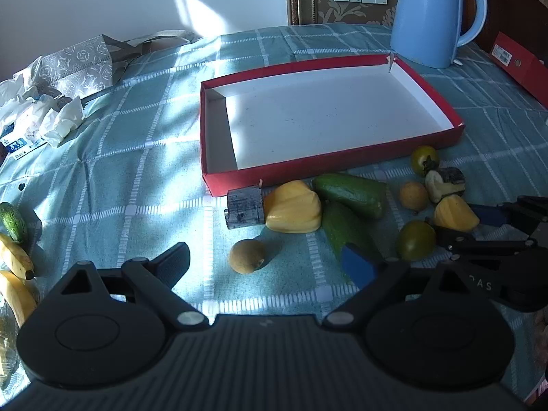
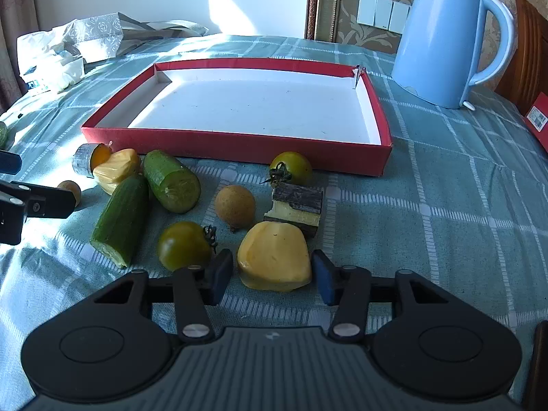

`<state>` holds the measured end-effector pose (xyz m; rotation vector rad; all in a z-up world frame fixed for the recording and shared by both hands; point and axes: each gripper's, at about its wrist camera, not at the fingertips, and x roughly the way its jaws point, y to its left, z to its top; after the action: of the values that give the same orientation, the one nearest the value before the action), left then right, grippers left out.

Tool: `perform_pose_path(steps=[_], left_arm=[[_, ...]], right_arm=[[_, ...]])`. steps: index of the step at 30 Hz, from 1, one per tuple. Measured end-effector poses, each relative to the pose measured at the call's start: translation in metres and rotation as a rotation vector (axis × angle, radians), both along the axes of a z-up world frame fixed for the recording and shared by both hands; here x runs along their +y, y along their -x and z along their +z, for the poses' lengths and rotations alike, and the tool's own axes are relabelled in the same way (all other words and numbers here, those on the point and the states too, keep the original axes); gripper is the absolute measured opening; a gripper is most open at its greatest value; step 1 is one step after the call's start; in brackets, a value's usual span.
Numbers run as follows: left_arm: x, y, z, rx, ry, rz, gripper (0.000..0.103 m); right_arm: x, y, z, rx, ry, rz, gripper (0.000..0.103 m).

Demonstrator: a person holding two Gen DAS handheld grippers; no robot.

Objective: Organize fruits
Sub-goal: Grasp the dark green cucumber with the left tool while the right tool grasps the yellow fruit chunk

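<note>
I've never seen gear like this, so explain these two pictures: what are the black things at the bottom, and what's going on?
A person holds two hand-held grippers, each with a camera looking along its fingers. One picture is from the left gripper, which stands open and empty; the other from the right gripper, whose pads bracket a yellow fruit piece, though a firm grip isn't clear. On the checked tablecloth lie cucumber halves, green tomatoes, an empty red tray and a blue kettle.
</note>
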<state>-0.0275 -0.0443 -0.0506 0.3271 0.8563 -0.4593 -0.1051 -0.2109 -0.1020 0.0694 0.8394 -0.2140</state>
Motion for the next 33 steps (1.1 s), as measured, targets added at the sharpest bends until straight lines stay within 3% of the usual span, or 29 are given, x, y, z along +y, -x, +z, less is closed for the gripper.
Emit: perform_pose_path(steps=[7,14,17,27,31,33], left_arm=[[-0.014,-0.011,-0.013,0.047,-0.041,-0.005,0.094],[-0.03,-0.013,-0.016,0.079,0.005,-0.012,0.094],[-0.037,-0.015,-0.016,0.115,0.013,-0.037,0.089],[-0.039,-0.033,-0.02,0.255,0.071,0.049,0.082],[-0.047,-0.035,-0.023,0.27,0.056,0.059,0.082],[-0.05,-0.036,-0.021,0.287,0.057,0.058,0.071]], right_arm=[[0.001,0.0,0.0,0.001,0.021,0.021,0.044],[0.002,0.001,0.0,-0.002,0.034,0.036,0.044],[-0.001,0.001,0.0,0.001,0.019,0.042,0.044],[-0.003,0.002,0.0,-0.006,0.001,0.038,0.043],[-0.003,0.002,0.0,-0.007,-0.002,0.036,0.043],[-0.003,0.002,0.0,-0.007,-0.002,0.038,0.043]])
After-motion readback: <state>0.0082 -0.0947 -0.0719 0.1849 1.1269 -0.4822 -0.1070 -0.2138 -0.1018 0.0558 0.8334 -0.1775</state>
